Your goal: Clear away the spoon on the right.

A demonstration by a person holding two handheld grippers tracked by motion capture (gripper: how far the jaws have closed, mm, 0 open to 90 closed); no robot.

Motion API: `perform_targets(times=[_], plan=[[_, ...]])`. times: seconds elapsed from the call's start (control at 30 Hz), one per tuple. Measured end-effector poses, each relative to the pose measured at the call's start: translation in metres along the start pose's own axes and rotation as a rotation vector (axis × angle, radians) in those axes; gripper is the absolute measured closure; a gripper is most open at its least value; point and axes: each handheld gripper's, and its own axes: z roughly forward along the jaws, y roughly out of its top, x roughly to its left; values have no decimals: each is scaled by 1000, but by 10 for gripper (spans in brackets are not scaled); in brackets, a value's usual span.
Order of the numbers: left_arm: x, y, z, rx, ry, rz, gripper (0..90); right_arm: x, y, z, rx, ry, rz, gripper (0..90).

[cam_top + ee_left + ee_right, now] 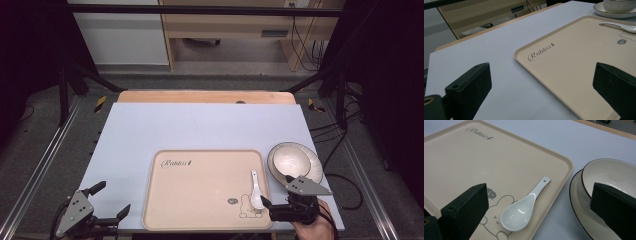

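Note:
A beige tray (200, 190) with a rabbit print lies at the table's front. A white ceramic spoon (256, 192) rests on the tray's right side, bowl end toward me. Just right of the tray a white bowl (290, 161) stands on a dark-rimmed plate (314, 162). My right gripper (276, 191) hovers at the front right, open. In the right gripper view the spoon (521, 212) lies below and between the jaws of that gripper (539, 205), untouched, with the bowl (609, 176) by the right jaw. My left gripper (115, 196) is open at the front left, off the tray (574, 65).
The pale board (200, 125) covers a wooden table whose far edge shows beyond it. Black frame posts stand at both sides, and cables trail on the floor to the right. Wooden furniture is at the back.

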Motion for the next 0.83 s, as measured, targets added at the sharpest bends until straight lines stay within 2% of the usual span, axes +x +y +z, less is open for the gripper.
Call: perform_targets(times=[0.37,0.63,0.83], plan=[[0,0,0,1,-2,3,16,-2,-13,-15,-55,-8,37,20],[0,0,0,1,-2,1,15,-6,-22,-18,-38,-12,70,21],[0,0,1,1,-2,1,16,-7,-24,-15,-18,-16,73,22]])
